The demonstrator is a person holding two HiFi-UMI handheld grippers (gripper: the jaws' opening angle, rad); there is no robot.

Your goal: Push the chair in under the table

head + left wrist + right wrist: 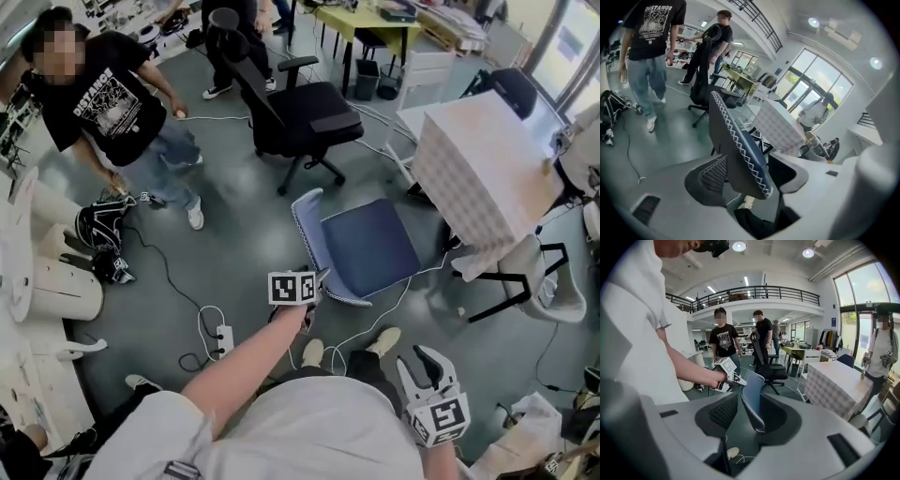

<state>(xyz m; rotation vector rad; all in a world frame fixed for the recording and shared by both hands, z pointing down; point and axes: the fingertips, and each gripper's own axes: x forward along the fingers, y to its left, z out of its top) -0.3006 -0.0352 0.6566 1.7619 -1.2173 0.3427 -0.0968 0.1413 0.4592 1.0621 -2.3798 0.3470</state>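
Reaching step: my left gripper [317,278] has its jaws wide astride the chair [361,246] backrest, not clamped. The right gripper [427,367] is open and empty. Next I'd push the chair under the desk [487,169].

Blue cloth chair [364,246], patterned cloth over table [478,167], glossy floor [234,223]

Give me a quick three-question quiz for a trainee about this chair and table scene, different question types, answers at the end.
1. Fill in: the jaws of the left gripper and the right gripper both stand ____.
2. Which is nearest the backrest of the blue chair? A: left gripper. B: right gripper. C: both equally near.
3. True or false: the blue chair already sits fully under the cloth-covered table.
Key: 1 open; 2 A; 3 false.
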